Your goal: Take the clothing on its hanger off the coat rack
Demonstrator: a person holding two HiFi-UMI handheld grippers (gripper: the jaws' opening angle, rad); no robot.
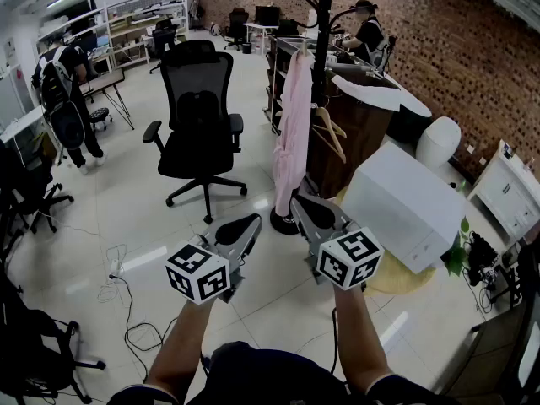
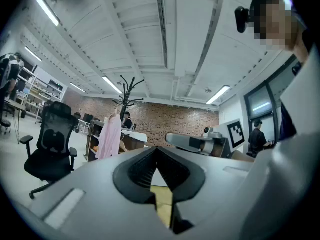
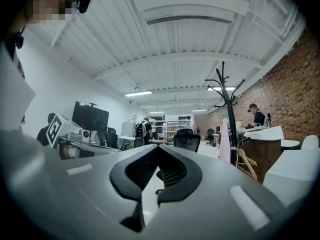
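So, nothing's grabbed yet. The left gripper (image 1: pixel 252 220) and the right gripper (image 1: pixel 298 199) are both pressed shut with nothing between the jaws, and they're held out level side by side, which reads to me as a carry pose for walking up, not a reach.

The pink clothing (image 1: pixel 293 133) hangs at about 12 o'clock from them, well apart, draped down from an upper arm of the black coat rack (image 1: pixel 323 24). I can't make out its hanger's hook from here. A bare wooden hanger (image 1: pixel 331 133) hangs just beside it at its 3 o'clock, so that's one to steer around. The black office chair (image 1: pixel 200 116) sits off at 11 o'clock, out of the way.

My guess is the jaws will need opening before either one can close on the hanger near the top, since the cloth itself would just slip.
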